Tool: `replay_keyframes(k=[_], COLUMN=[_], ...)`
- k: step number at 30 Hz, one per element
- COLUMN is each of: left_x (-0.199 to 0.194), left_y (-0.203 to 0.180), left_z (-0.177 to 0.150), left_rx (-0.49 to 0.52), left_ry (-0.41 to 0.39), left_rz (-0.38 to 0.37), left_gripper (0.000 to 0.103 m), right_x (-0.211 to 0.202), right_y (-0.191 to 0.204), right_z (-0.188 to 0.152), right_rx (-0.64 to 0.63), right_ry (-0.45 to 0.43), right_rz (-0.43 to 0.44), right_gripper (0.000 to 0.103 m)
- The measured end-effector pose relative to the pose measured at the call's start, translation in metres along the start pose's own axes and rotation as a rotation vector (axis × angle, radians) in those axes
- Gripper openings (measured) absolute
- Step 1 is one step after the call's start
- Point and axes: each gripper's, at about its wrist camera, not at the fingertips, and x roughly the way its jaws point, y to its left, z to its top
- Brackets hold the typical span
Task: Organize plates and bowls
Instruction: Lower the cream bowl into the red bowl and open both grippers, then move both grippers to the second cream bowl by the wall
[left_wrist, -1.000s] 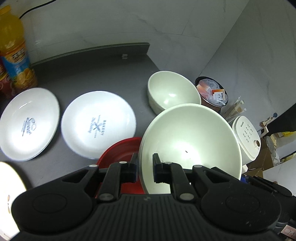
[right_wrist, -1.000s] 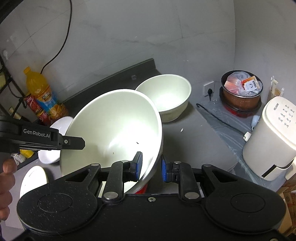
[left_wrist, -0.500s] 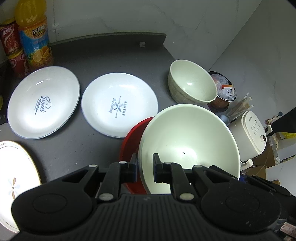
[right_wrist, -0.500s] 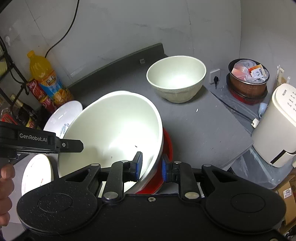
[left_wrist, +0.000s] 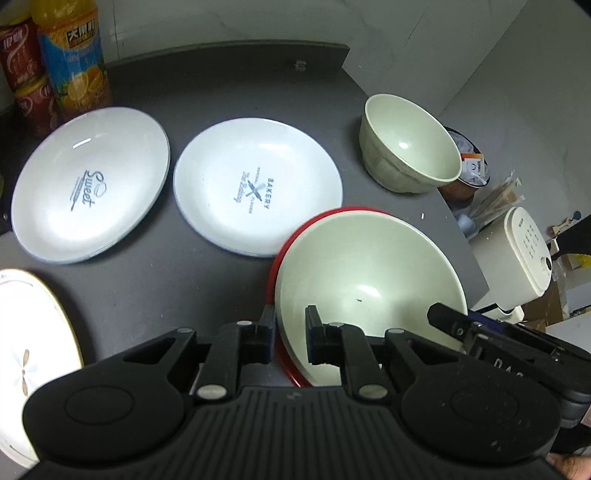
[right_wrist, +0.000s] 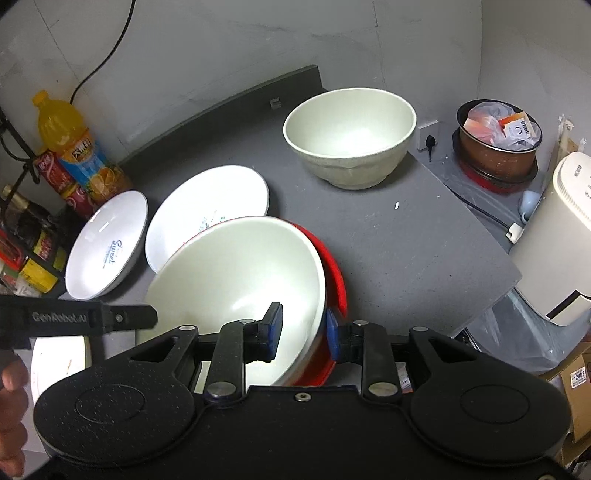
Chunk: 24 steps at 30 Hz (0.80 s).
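A large cream bowl (left_wrist: 369, 269) (right_wrist: 240, 273) rests tilted inside a red dish (left_wrist: 291, 236) (right_wrist: 338, 280) near the grey counter's front right. My left gripper (left_wrist: 290, 336) is shut on the bowl's near-left rim, one finger inside and one outside. My right gripper (right_wrist: 303, 334) is shut on the near-right rim in the same way. A second, deeper cream bowl (left_wrist: 406, 147) (right_wrist: 351, 125) stands upright at the back right. Two white plates lie flat to the left: the "Bakery" plate (left_wrist: 255, 184) (right_wrist: 207, 206) and the "Sweet" plate (left_wrist: 88, 184) (right_wrist: 110, 243).
A gold-rimmed flower plate (left_wrist: 26, 350) lies at the front left. An orange juice bottle (left_wrist: 74, 55) and red cans (left_wrist: 22, 66) stand at the back left. Past the counter's right edge (right_wrist: 480, 229) sit a white appliance (right_wrist: 561, 240) and a pot of rubbish (right_wrist: 498, 136).
Both grippers have come down toward the counter with the large cream bowl, which now sits in the red dish. The right gripper's fingers stand slightly wider apart.
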Motion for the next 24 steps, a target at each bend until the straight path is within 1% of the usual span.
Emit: replay_keyframes(k=[4, 5, 6, 7, 8, 9, 11, 14, 15, 16, 17, 18, 20, 21, 22, 24], left_x=[0.0, -0.002, -0.003, -0.004, -0.005, -0.006, -0.009, -0.018, -0.021, -0.024, -0.027, -0.031, -0.037, -0.04, -0.043, -0.048], left_y=[0.005, 0.005, 0.005, 0.005, 0.005, 0.006, 0.007, 0.008, 0.008, 0.007, 0.007, 0.006, 0.005, 0.003, 0.001, -0.005], left_z=[0.005, 0.006, 0.007, 0.009, 0.01, 0.011, 0.013, 0.016, 0.017, 0.018, 0.019, 0.02, 0.023, 0.024, 0.025, 0.028], left_rx=[-0.02, -0.022, -0.021, -0.02, -0.022, -0.026, -0.035, -0.033, -0.03, -0.029, -0.029, -0.027, -0.02, -0.015, 0.0, 0.021], left_ry=[0.01, 0.006, 0.005, 0.008, 0.014, 0.018, 0.015, -0.006, -0.015, -0.02, -0.025, -0.035, -0.062, -0.076, -0.093, -0.122], left_rz=[-0.021, -0.022, -0.025, -0.026, -0.028, -0.03, -0.032, -0.032, -0.042, -0.05, -0.051, -0.052, -0.046, -0.043, -0.039, -0.03], left_gripper=[0.014, 0.016, 0.016, 0.017, 0.019, 0.02, 0.029, 0.04, 0.042, 0.047, 0.051, 0.053, 0.061, 0.063, 0.067, 0.068], right_x=[0.001, -0.001, -0.003, -0.005, -0.008, -0.011, -0.014, -0.019, -0.022, -0.024, -0.026, -0.028, -0.033, -0.036, -0.038, -0.042], right_y=[0.002, 0.002, 0.003, 0.003, 0.004, 0.006, 0.008, 0.007, 0.006, 0.006, 0.004, 0.004, 0.003, 0.003, 0.002, 0.0], right_z=[0.003, 0.004, 0.005, 0.005, 0.005, 0.005, 0.005, 0.007, 0.007, 0.008, 0.008, 0.009, 0.011, 0.013, 0.016, 0.02], right_rx=[0.002, -0.001, -0.003, -0.001, 0.0, -0.007, -0.021, 0.002, 0.01, 0.016, 0.023, 0.029, 0.041, 0.049, 0.055, 0.054], right_ry=[0.004, 0.0, -0.005, -0.01, -0.02, -0.032, -0.038, -0.046, -0.054, -0.062, -0.073, -0.081, -0.105, -0.117, -0.132, -0.154], right_rz=[-0.014, -0.013, -0.005, 0.005, 0.005, -0.002, -0.011, -0.017, -0.025, -0.033, -0.041, -0.048, -0.047, -0.047, -0.049, -0.053], right_gripper=[0.029, 0.031, 0.037, 0.048, 0.054, 0.057, 0.057, 0.06, 0.063, 0.067, 0.069, 0.072, 0.08, 0.088, 0.092, 0.095])
